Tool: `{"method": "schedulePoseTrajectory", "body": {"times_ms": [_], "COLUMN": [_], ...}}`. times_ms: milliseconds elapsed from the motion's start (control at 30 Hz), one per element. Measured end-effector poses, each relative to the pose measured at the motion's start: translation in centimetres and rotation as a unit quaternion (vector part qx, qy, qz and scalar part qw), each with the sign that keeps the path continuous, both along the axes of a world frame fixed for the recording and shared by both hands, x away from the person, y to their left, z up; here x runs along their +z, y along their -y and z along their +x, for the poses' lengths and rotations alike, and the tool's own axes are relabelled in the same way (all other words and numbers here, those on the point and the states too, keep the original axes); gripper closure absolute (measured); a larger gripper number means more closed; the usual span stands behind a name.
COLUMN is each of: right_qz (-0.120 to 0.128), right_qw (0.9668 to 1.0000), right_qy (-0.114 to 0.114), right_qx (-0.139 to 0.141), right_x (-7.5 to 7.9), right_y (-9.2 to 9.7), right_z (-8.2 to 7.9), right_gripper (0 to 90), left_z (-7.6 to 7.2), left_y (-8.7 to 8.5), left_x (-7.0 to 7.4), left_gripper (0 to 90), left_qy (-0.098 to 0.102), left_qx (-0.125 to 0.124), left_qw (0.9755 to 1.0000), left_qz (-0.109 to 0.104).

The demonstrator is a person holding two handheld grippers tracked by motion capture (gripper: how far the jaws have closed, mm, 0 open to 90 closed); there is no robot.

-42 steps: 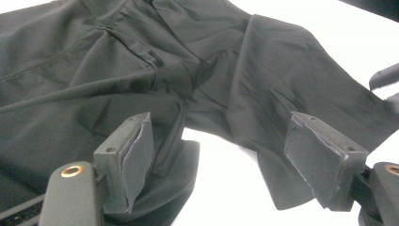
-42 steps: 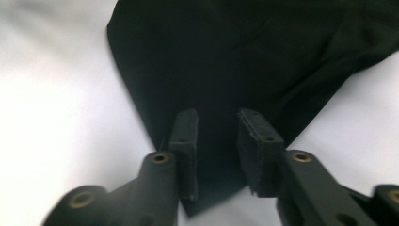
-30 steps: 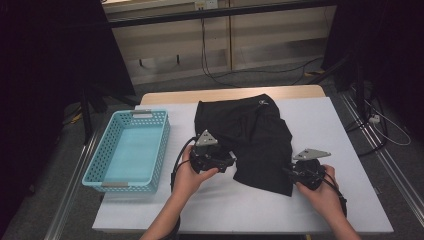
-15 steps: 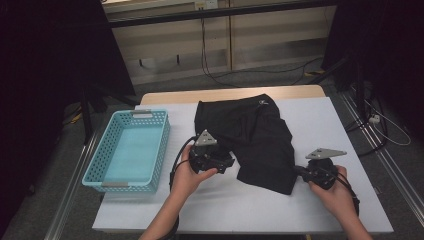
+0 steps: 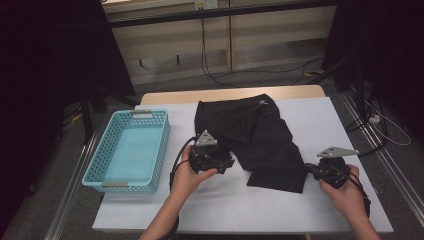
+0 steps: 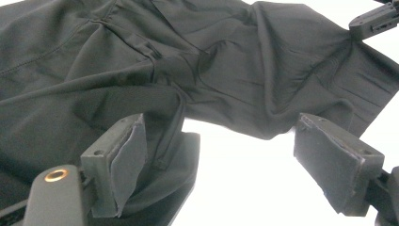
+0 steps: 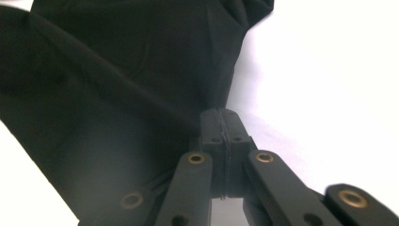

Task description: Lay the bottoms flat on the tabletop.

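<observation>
The black shorts (image 5: 255,142) lie spread on the white bench (image 5: 330,120), in the middle of the high view and slightly right of centre, with the waistband toward the top of the frame and the leg hems toward the bottom. Their long axis runs from upper left to lower right. The turquoise basket (image 5: 131,151) stands well apart at the left, empty.

The right gripper (image 5: 320,172) sits at the lower right corner of the shorts, its fingers (image 7: 221,129) pressed together with the dark cloth of that hem corner caught between them. In the right gripper view the fabric fans away from the pinch toward the upper left.

The left gripper (image 5: 225,164) rests at the left edge of the garment, by the other leg. Its fingers (image 6: 129,160) stand wide apart, one of them touching a fold of cloth and the other over bare bench, so nothing is clamped.

The coming move likely turns on that left leg hem. It lies just ahead of the left fingers, at the lower left of the left gripper view, and the left hand is plainly the nearer one.
</observation>
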State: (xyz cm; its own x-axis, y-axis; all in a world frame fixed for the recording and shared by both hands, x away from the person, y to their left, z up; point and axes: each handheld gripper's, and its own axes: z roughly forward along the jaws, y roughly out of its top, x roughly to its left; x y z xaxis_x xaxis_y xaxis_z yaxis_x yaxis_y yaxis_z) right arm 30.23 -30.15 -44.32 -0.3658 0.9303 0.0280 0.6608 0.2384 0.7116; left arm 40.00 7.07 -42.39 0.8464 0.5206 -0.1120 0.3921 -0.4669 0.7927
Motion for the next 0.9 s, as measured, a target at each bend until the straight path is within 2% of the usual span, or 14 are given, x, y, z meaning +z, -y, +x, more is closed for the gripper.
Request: {"method": "schedulePoseTrajectory", "body": {"times_ms": [67,100,133,167,200,433,500,533,600,733,767,800,833,900], "right_qz": [-0.003,-0.003,-0.003,-0.006,-0.006,0.022,0.04,0.048,0.051,0.045,0.029,0.029,0.022,0.018], "right_qw": [1.0,1.0,1.0,0.9999,0.9999,0.9968,0.9946,0.9912,0.9894,0.9815,0.9789,0.9789,0.9764,0.9764], "right_qy": [0.005,0.007,0.007,0.015,0.015,0.026,0.018,0.01,0.011,0.008,0.007,0.007,0.008,0.006], "right_qx": [0.003,-0.001,-0.001,0.003,0.003,0.073,0.094,0.123,0.136,0.186,0.202,0.202,0.215,0.215], "right_x": [-0.2,-0.2,-0.2,0.1,0.1,0.6,0.4,0.2,0.1,-0.3,-0.8,-0.8,-1.3,-1.5], "right_y": [0.0,-0.3,-0.3,-0.9,-0.9,-4.2,-5.5,-7.1,-8.0,-11.0,-12.1,-12.1,-12.7,-12.9], "right_z": [0.1,-0.1,-0.1,-0.4,-0.4,-1.0,-1.2,-1.4,-1.5,-1.4,-1.1,-1.1,-0.7,-0.6], "right_gripper": [85.9,77.8,77.8,71.0,71.0,59.7,61.0,65.3,66.7,67.3,63.4,63.4,59.0,58.2], "left_z": [0.0,-0.1,-0.1,-0.1,-0.1,-0.3,-0.3,-0.3,-0.3,-0.3,-0.3,-0.3,-0.3,-0.3], "left_y": [0.2,0.3,0.4,0.5,0.5,1.0,1.1,1.1,1.1,0.9,1.0,1.0,1.0,0.9], "left_x": [-0.1,-0.2,-0.3,-0.4,-0.4,-0.8,-0.9,-0.9,-0.9,-0.8,-0.8,-0.9,-0.9,-0.9], "left_gripper": [18.3,18.4,18.4,18.5,18.5,18.6,18.8,18.8,18.8,18.9,18.9,18.9,18.9,18.9], "left_qy": [-0.001,-0.001,-0.001,-0.002,-0.003,-0.013,-0.012,-0.012,-0.011,-0.01,-0.011,-0.01,-0.01,-0.011], "left_qx": [-0.004,-0.006,-0.008,-0.008,-0.008,-0.022,-0.021,-0.021,-0.02,-0.018,-0.018,-0.017,-0.016,-0.017], "left_qw": [1.0,1.0,0.9999,1.0,0.9999,0.9997,0.9997,0.9997,0.9997,0.9998,0.9998,0.9998,0.9998,0.9998], "left_qz": [0.003,0.005,0.006,0.003,0.006,0.003,0.002,0.002,0.002,0.004,0.004,0.003,0.002,0.004]}}
